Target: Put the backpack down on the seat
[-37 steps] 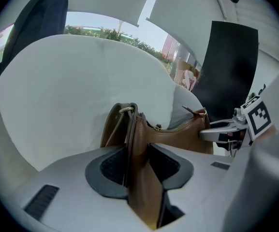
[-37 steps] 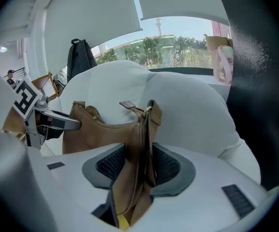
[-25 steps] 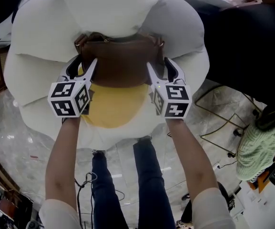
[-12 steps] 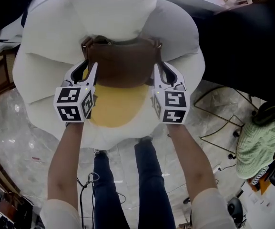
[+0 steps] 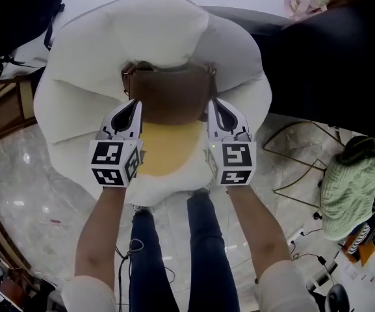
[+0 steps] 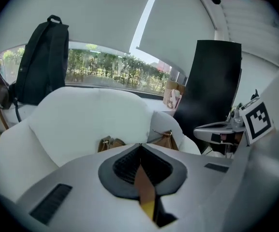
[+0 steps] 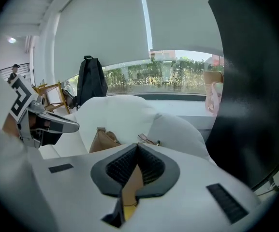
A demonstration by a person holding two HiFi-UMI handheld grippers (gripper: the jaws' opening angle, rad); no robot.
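Now arms [image 5: 103,233] stretch forward, left tool [image 5: 137,102] and right tool [image 5: 213,101] just closed empty, flanking the backpack [image 5: 174,96]

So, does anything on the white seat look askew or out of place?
Nothing stands out. The brown backpack sits centred on the white seat, against its backrest, with the yellow cushion in front of it. Nothing looks tipped or spilled.

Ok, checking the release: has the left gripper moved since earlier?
Yes: the left gripper pulled back along the brown backpack toward the white seat's front, jaws just closed, empty.
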